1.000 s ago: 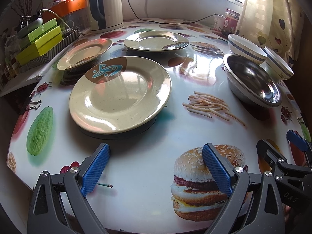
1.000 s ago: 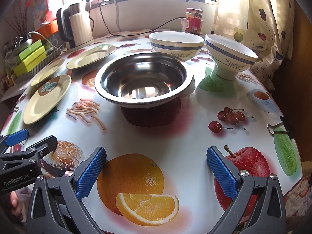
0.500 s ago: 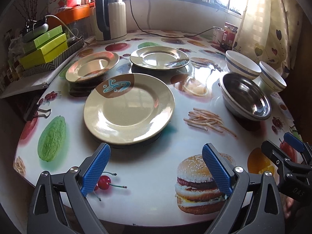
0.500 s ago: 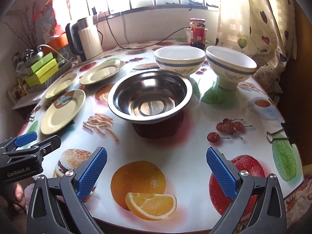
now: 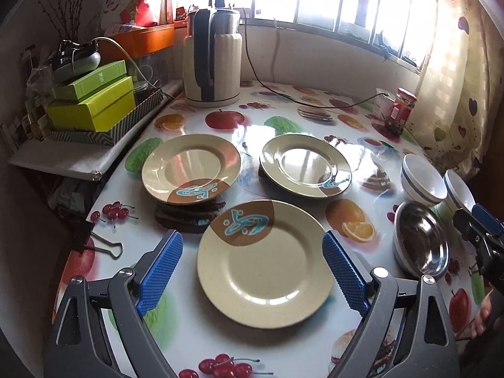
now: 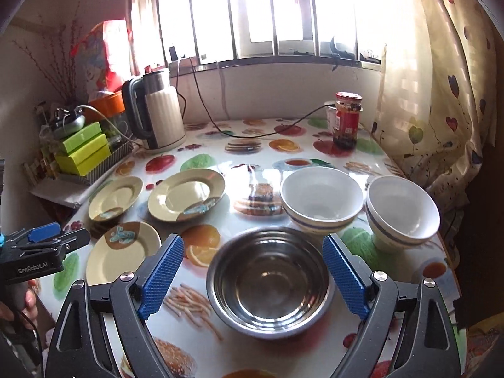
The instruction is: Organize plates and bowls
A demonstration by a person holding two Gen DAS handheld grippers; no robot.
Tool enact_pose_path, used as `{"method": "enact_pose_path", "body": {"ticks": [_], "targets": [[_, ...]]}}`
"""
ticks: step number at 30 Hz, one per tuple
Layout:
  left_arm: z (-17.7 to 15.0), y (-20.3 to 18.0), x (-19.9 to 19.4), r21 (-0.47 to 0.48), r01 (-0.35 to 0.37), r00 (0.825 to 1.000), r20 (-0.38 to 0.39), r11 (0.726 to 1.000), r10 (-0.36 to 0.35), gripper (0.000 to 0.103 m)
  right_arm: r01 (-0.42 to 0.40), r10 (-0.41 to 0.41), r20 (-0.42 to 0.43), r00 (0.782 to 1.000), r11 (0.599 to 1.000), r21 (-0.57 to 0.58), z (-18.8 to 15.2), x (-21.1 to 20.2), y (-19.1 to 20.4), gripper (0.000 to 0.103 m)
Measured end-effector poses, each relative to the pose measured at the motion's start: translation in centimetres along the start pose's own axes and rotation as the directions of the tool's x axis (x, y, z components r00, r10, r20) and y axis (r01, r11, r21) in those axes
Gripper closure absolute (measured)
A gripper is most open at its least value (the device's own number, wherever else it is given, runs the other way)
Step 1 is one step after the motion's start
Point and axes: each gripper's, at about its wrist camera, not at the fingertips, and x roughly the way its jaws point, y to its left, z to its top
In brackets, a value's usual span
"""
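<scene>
Approaching is the step in hand: the left gripper (image 5: 252,271) hangs above the nearest plate (image 5: 266,264), jaws spread wide with the plate framed between them and nothing held, while the right gripper (image 6: 252,271) hangs likewise over the steel bowl (image 6: 269,283), jaws apart and empty. All task items rest separately on the fruit-print table (image 5: 283,119): two further plates (image 5: 190,168) (image 5: 305,163) beyond the nearest one, and two white bowls (image 6: 321,200) (image 6: 401,209) behind the steel bowl. No stacking appears done yet. The next move, by judgement, calls for lowering one gripper so that a finger passes under a rim, then closing on the edge; the plate sits low and glossy, so slip is a risk. Compared with the frames a second ago, both cameras have risen and moved forward: the plate and steel bowl, then ahead of the fingers, now lie between them, and the window fills more of each view
</scene>
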Motion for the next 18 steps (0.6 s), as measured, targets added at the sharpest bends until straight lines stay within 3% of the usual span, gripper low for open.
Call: {"method": "enact_pose_path", "body": {"ticks": [7,12,16,18], "targets": [[2.4,3.9,1.5,-0.052,-0.07,0.998,0.001,0.996,0.07,0.022,-0.131,0.131,-0.021,0.991,0.991,-0.027,3.8,3.9,4.9,0.016],[3.5,7.4,2.6,-0.097,-0.109,0.994,-0.001,0.989,0.109,0.023,-0.242,0.237,-0.088,0.967,0.969,-0.046,5.6,7.7,9.0,0.022],[4.3,10.1,3.9,-0.144,-0.095,0.995,-0.024,0.985,0.093,0.034,-0.314,0.307,-0.145,0.941,0.949,-0.031,6.7,10.9,11.9,0.036],[4.5,11.4,4.7,-0.154,-0.102,0.995,-0.035,0.983,0.098,0.034,-0.339,0.33,-0.177,0.927,0.94,-0.025,6.9,12.7,13.3,0.041]]}}
